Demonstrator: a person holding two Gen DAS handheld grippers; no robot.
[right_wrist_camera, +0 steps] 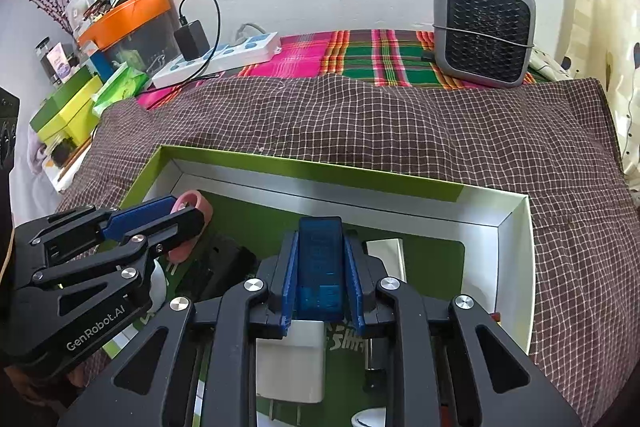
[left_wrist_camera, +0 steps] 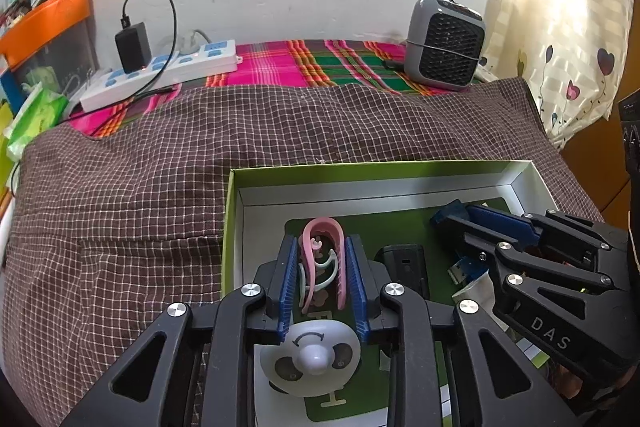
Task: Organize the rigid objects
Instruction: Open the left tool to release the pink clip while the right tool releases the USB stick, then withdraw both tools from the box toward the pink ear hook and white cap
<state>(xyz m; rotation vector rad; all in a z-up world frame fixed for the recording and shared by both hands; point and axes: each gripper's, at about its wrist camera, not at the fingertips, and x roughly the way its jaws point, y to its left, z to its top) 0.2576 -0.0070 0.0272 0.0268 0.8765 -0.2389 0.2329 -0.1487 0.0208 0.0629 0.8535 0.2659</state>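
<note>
A green-rimmed open box (left_wrist_camera: 230,227) lies on the brown checked cloth; it also shows in the right wrist view (right_wrist_camera: 516,267). My left gripper (left_wrist_camera: 322,251) is shut on a pink clip-like object (left_wrist_camera: 320,231) over the box's left part. My right gripper (right_wrist_camera: 320,247) is shut on a blue translucent USB gadget (right_wrist_camera: 320,259) over the box's middle; from the left wrist view the right gripper (left_wrist_camera: 464,223) comes in at the right. In the box lie a white panda-faced round item (left_wrist_camera: 310,359), a black device (left_wrist_camera: 404,267) and a white charger (right_wrist_camera: 290,363).
A grey fan heater (left_wrist_camera: 444,45) stands at the back right on a pink-green plaid cloth (left_wrist_camera: 304,63). A white power strip (left_wrist_camera: 160,75) with a black adapter lies at the back left. Orange and green containers (right_wrist_camera: 124,15) crowd the left side.
</note>
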